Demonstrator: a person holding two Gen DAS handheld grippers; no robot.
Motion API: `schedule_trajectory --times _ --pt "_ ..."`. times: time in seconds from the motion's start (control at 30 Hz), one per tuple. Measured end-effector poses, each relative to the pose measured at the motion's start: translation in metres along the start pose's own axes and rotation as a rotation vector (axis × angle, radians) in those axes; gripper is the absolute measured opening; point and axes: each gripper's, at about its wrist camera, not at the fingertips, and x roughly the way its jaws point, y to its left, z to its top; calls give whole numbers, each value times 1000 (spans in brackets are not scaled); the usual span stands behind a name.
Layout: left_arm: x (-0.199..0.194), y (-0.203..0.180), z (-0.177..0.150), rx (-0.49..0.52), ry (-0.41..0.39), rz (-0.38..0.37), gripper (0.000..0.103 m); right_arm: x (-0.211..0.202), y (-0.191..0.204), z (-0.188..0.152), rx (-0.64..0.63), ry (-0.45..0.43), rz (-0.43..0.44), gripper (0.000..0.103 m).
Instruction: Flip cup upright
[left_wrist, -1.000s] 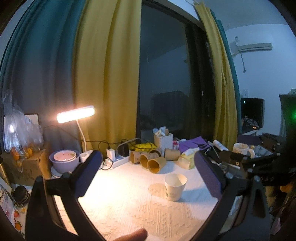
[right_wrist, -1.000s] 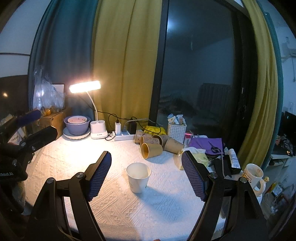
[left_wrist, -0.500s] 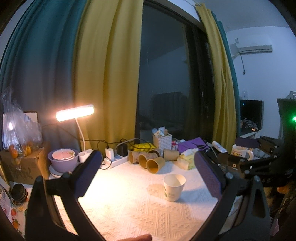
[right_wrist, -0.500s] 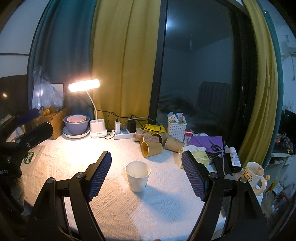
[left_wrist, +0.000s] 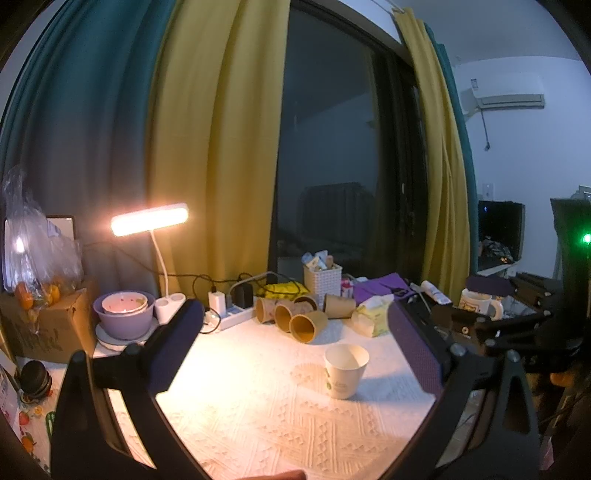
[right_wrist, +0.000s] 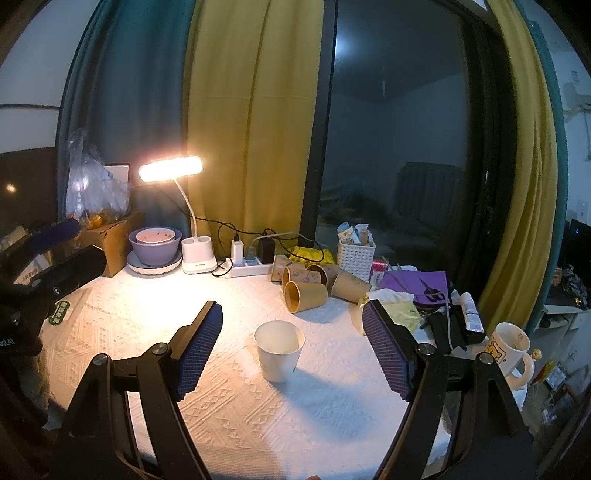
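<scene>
A white paper cup (right_wrist: 279, 350) stands upright on the white patterned tablecloth (right_wrist: 229, 402), mouth up; it also shows in the left wrist view (left_wrist: 345, 371). My right gripper (right_wrist: 291, 347) is open and empty, its blue pads either side of the cup but nearer the camera and above it. My left gripper (left_wrist: 295, 347) is open and empty, held back from the cup, which sits toward its right finger. The other gripper's black body shows at the right edge of the left wrist view (left_wrist: 517, 332) and at the left edge of the right wrist view (right_wrist: 44, 273).
Several brown paper cups (right_wrist: 306, 291) lie on their sides behind the white cup. A lit desk lamp (right_wrist: 171, 170), purple bowl (right_wrist: 155, 245), power strip (right_wrist: 251, 267), white basket (right_wrist: 356, 254), tissue pack (right_wrist: 400, 306) and mug (right_wrist: 511, 347) line the table's back and right.
Both grippers have drifted slightly; the cup stays upright in place. The fingertip at the bottom of the left wrist view has nearly slipped out of frame.
</scene>
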Motion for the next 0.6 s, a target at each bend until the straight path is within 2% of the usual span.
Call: schedule_trajectory --times 0.6 --pt "-1 0 -1 -2 0 2 101 2 2 -1 -1 5 2 81"
